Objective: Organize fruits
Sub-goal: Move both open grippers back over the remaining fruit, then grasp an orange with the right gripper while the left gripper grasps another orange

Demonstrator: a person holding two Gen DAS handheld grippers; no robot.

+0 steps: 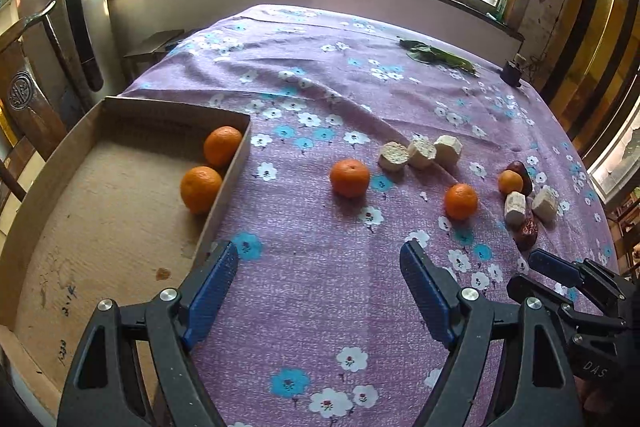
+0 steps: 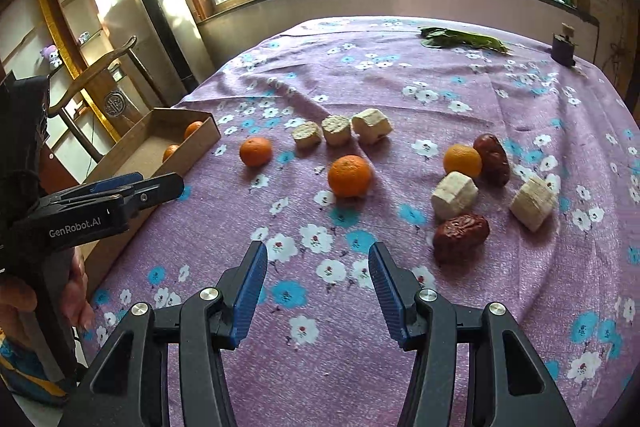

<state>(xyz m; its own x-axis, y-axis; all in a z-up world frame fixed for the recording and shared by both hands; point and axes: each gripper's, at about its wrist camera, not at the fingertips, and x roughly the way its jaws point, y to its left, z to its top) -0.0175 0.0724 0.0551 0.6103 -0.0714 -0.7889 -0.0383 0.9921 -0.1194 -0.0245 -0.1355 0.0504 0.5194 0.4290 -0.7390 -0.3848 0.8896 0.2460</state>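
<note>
purple flowered tablecloth (image 1: 320, 307); orange tangerines (image 1: 349, 177); blue gripper pads (image 1: 212, 291)

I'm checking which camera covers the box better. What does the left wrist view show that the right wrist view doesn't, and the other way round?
Only the left wrist view shows the cardboard box's floor, with two oranges lying in full sight against its right wall. Only the right wrist view shows a hand holding the left tongs, and both red dates clearly. Both show the floral tablecloth, three loose oranges, five pale chunks, green leaves, and both tongs open and empty, including the right tongs.
</note>
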